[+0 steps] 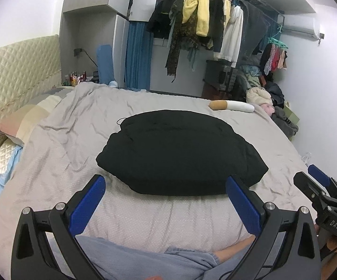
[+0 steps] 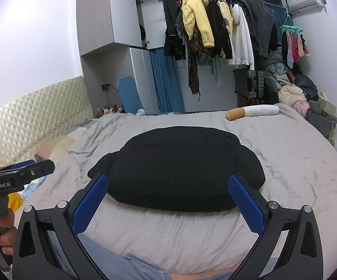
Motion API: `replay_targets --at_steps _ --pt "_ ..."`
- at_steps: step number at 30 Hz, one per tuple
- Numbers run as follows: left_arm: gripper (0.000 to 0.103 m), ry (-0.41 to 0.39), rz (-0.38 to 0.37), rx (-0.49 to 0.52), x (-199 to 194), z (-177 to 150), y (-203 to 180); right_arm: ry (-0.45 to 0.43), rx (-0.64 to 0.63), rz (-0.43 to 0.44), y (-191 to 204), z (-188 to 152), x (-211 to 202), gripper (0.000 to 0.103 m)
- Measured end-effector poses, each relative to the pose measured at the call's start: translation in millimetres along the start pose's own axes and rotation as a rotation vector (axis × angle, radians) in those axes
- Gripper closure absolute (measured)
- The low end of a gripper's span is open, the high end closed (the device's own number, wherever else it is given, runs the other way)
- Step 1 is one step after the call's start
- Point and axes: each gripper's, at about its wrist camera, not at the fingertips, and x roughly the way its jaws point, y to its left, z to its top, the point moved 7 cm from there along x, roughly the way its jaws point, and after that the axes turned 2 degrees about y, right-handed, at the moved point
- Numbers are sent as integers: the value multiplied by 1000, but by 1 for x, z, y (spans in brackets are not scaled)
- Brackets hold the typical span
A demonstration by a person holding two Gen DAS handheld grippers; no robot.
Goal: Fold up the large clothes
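A black garment lies folded into a compact bundle in the middle of the grey bedspread; it also shows in the right wrist view. My left gripper is open and empty, held just short of the bundle's near edge. My right gripper is open and empty too, also just in front of the bundle. The right gripper shows at the right edge of the left wrist view, and the left gripper shows at the left edge of the right wrist view.
A cigarette-shaped pillow lies at the bed's far edge. A quilted headboard and pillows are at left. A rack of hanging clothes and a heap of clothes stand beyond the bed. My legs in blue trousers are below.
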Motion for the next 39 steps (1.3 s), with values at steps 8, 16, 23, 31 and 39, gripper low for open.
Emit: replay_targets --at_steps 8,16,23,31,39 --pt "0 2 12 19 0 -2 -1 -4 -5 -17 -3 -1 -3 0" --pt "0 3 19 57 0 -8 -9 5 0 -34 -6 -4 0 0" --pt "0 2 33 52 3 -8 -8 8 7 -51 -12 -8 -2 0" --pt "0 3 37 47 2 -7 -5 6 12 -65 -16 -11 -6 0" --pt "0 -3 44 49 1 -7 -3 1 17 -63 -14 -11 -8 0"
